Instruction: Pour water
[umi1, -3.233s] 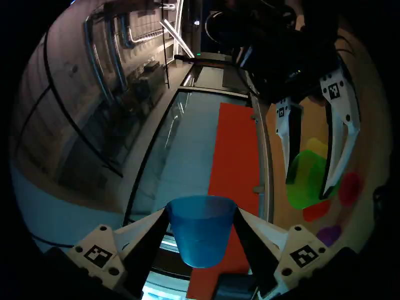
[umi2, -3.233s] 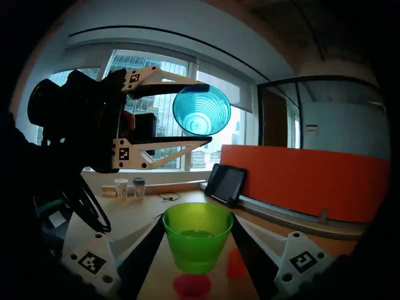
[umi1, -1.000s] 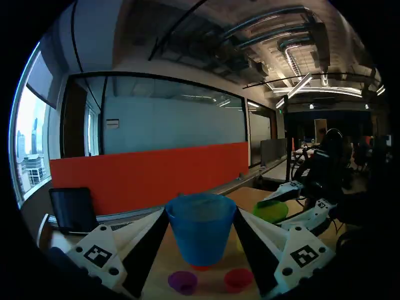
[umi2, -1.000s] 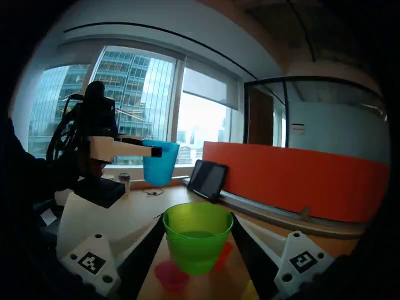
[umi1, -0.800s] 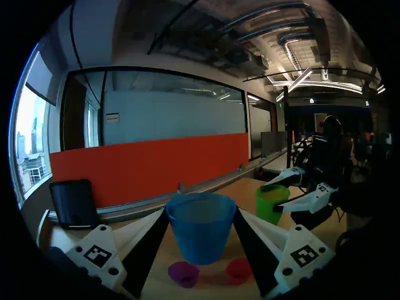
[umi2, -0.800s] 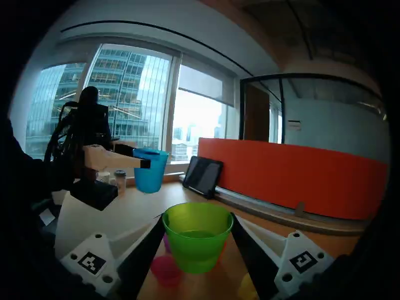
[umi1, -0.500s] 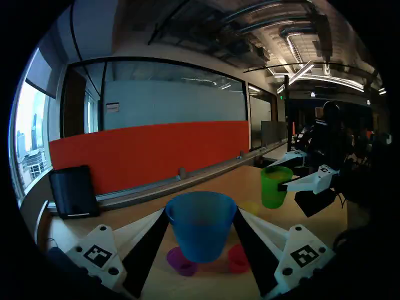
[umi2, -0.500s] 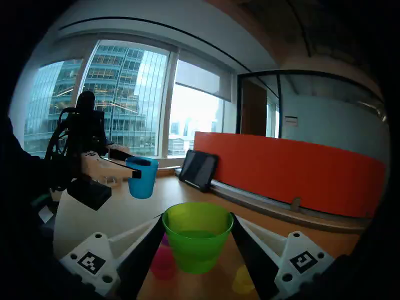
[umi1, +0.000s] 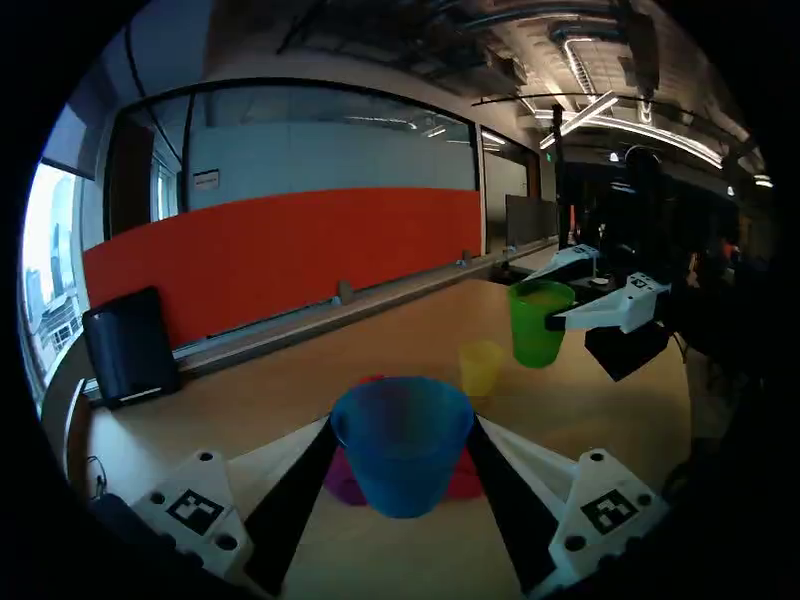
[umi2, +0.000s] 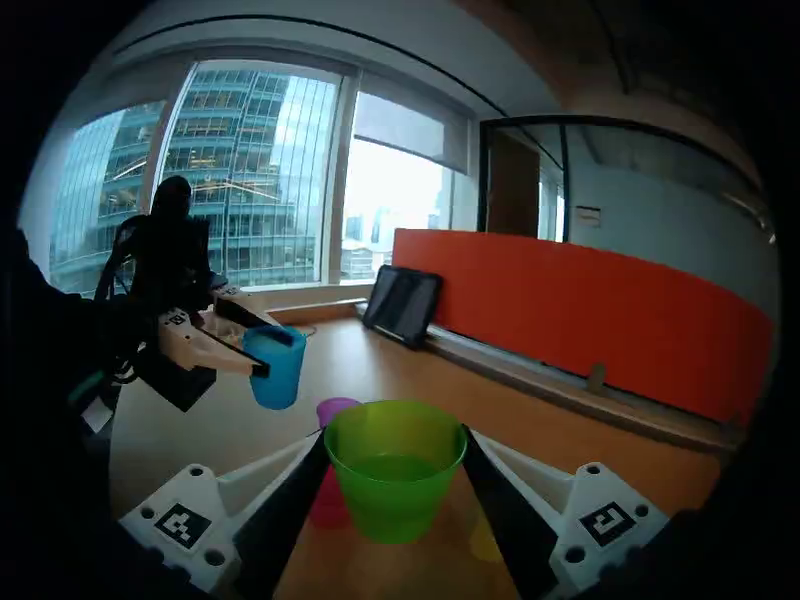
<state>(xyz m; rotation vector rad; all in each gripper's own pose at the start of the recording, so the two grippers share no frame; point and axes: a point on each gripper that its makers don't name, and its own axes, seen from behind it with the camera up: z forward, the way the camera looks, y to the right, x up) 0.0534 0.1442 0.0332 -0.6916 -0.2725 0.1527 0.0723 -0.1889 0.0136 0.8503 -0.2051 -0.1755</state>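
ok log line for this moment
left gripper: shut on blue cup | right gripper: shut on green cup, liquid inside | both cups upright

The left tongs (umi1: 400, 432) have 2 white fingers (umi1: 270, 470), wedge-shaped and narrowing forward, with black inner faces. Each finger base bears 1 square black-and-white marker (umi1: 195, 510) with small round screw holes (umi1: 205, 457) beside it. The right tongs (umi2: 395, 440) are built alike; seen from the left gripper view, a black block (umi1: 625, 350) sits under their white fingers.
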